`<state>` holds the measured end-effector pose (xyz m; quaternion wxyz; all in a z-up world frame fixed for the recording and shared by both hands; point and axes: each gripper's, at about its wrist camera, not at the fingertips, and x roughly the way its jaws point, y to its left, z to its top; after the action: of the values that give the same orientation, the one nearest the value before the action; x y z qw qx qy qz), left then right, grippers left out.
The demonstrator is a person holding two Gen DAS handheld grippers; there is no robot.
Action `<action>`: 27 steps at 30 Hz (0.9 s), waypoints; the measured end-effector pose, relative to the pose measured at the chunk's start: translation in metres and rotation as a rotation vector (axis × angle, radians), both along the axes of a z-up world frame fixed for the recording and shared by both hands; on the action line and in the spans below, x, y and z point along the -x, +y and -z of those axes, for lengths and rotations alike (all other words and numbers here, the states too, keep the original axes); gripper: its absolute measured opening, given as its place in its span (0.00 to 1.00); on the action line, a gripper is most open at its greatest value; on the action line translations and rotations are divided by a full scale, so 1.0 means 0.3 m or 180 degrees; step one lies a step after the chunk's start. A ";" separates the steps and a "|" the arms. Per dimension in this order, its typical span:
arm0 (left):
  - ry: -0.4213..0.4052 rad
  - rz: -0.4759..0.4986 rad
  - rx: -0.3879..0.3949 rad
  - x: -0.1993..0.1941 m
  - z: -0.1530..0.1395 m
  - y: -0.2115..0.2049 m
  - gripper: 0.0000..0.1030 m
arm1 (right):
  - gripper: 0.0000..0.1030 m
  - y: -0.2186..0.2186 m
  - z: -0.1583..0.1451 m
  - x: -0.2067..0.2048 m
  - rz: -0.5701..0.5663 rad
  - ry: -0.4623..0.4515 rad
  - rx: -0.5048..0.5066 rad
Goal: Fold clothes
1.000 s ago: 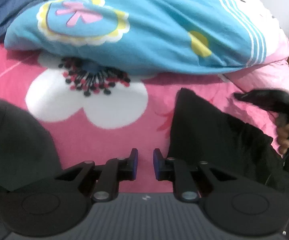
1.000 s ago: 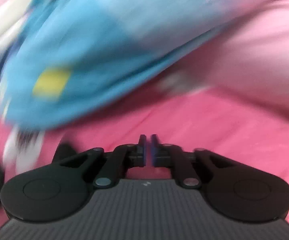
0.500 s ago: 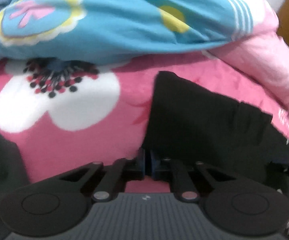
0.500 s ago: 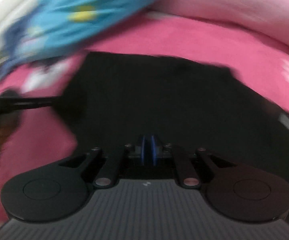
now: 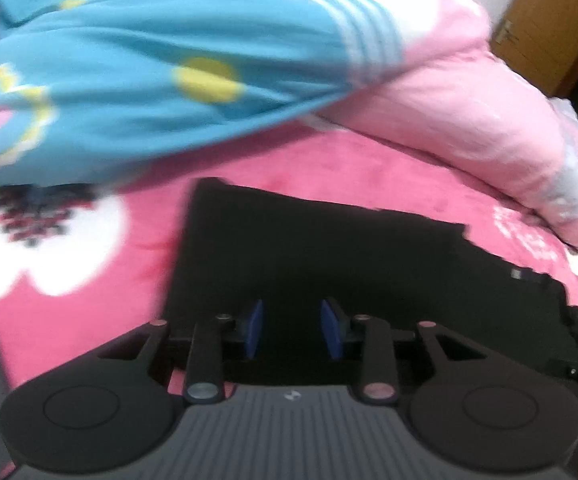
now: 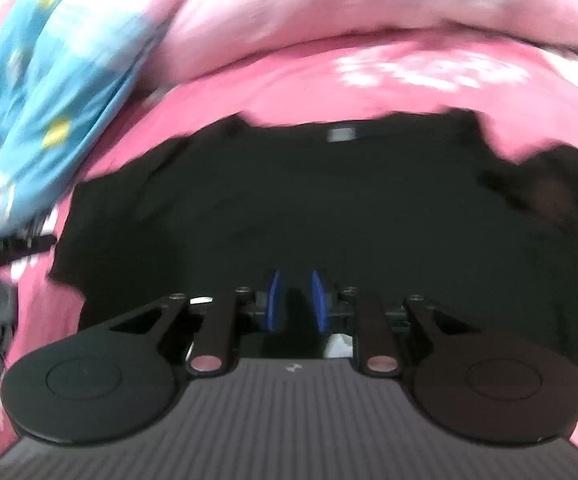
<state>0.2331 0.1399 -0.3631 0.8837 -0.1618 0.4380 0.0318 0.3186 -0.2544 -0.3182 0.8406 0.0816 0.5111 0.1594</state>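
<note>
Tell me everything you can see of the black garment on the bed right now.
The black fabric garment lies spread flat on the pink fleece bed cover, looking soft and matte, with few wrinkles. Its far left corner is square; the right side looks bunched and lumpy. A small pale label sits at the far edge in the right wrist view. The left gripper and right gripper are both over its near edge, fingers parted. Contact cannot be judged.

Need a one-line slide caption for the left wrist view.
Left claw, open, poised over a black garment spread on a pink floral blanket, blue quilt bunched behind.
</note>
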 end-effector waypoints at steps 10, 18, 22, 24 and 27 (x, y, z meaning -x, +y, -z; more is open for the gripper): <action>-0.0026 0.0673 0.0281 -0.136 -0.027 -0.515 0.35 | 0.44 -0.497 -0.029 -0.054 0.0903 -0.0209 0.0080; 0.0006 0.1299 0.0630 -0.253 -0.019 -0.952 0.35 | 0.47 -0.682 0.082 -0.151 0.1006 0.0000 -0.0375; 0.0045 0.1503 0.0628 -0.315 0.007 -1.074 0.35 | 0.46 -0.729 0.130 -0.194 0.1060 -0.0001 -0.0739; 0.0080 0.1513 0.0618 -0.324 0.022 -1.097 0.35 | 0.20 -0.716 0.153 -0.224 0.0908 0.0069 -0.0803; 0.0150 0.1464 0.0674 -0.330 0.035 -1.091 0.35 | 0.02 -0.669 0.102 -0.209 0.0624 -0.0189 -0.0682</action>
<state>0.3320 -0.1874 -0.3737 0.8353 -0.1488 0.4847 -0.2124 0.3814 -0.4553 -0.3489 0.8534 0.2158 0.4556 0.1325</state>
